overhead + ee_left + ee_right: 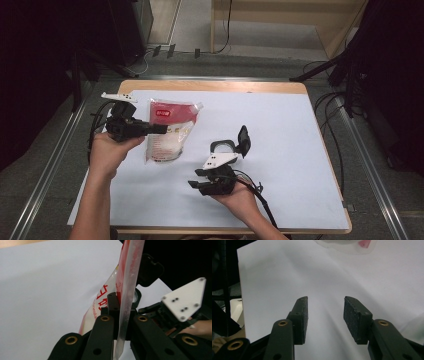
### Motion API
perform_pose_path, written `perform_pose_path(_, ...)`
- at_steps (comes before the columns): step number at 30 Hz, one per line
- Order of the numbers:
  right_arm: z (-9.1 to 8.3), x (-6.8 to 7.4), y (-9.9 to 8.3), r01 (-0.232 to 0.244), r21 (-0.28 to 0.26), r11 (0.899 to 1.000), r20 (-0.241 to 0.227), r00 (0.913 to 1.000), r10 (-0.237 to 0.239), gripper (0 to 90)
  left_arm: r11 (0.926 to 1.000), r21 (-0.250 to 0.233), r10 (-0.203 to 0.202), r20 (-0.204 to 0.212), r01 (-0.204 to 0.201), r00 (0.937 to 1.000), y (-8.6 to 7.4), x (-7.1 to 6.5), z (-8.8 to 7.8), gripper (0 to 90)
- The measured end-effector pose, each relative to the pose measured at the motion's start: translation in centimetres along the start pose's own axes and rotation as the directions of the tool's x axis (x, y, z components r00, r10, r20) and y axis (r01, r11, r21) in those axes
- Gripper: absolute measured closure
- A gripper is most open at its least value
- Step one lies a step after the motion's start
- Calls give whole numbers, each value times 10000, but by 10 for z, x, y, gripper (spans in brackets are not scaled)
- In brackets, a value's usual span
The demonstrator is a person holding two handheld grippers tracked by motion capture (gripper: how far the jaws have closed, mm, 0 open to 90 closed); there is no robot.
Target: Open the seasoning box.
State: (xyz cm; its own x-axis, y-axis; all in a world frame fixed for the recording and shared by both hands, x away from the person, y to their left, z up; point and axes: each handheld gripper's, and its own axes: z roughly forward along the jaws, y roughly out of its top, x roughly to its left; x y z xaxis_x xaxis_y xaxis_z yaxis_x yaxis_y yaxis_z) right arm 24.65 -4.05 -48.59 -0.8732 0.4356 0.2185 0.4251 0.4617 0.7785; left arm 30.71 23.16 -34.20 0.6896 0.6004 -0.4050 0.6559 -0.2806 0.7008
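A clear plastic bag with a red label and white contents slopes from its raised top down to the white sheet at the table's left. My left gripper comes in from the left, shut on the bag's side edge. In the left gripper view the thin bag edge runs up between the closed jaws of the left gripper. My right gripper is at the front centre, pointing left, open with nothing between its pads. A corner of the bag lies ahead of the right gripper.
A black clip-like object with a ring and an upright flap stands on the white sheet, just behind my right gripper; the left gripper view shows it beyond the bag. Cables and dark stands surround the wooden table.
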Motion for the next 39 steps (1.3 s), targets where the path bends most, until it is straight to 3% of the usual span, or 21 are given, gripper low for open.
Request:
perform_pose_path(4, 9, 0, 0, 58, 100, 9999, 185, 9998, -60, 536, 9996, 223, 149, 231, -154, 9996, 1, -4, -1, 900)
perform_pose_path(9, 22, 1, 2, -318, 244, 9992, 379, 9988, 309, 506, 9984, 490, 284, 268, -297, 9992, 3, -10, 2, 900)
perform_pose_path(17, 43, 2, 9, -765, 88, 9970, 658, 9950, 757, 496, 9974, 710, 104, 466, -137, 9989, 2, -11, 3, 900)
perform_pose_path(20, 49, 0, 11, -776, -57, 9970, 874, 9931, 778, 511, 9971, 737, 166, 562, -207, 9983, 2, -10, 1, 900)
perform_pose_path(22, 52, -3, 12, -855, -159, 9962, 1005, 9912, 867, 528, 9971, 757, -42, 809, -20, 9967, 0, -8, -1, 900)
perform_pose_path(39, 62, -6, 14, -923, -1158, 9890, 1880, 9756, 1130, 558, 9926, 1170, -460, 1231, 315, 9913, 0, -10, 0, 900)
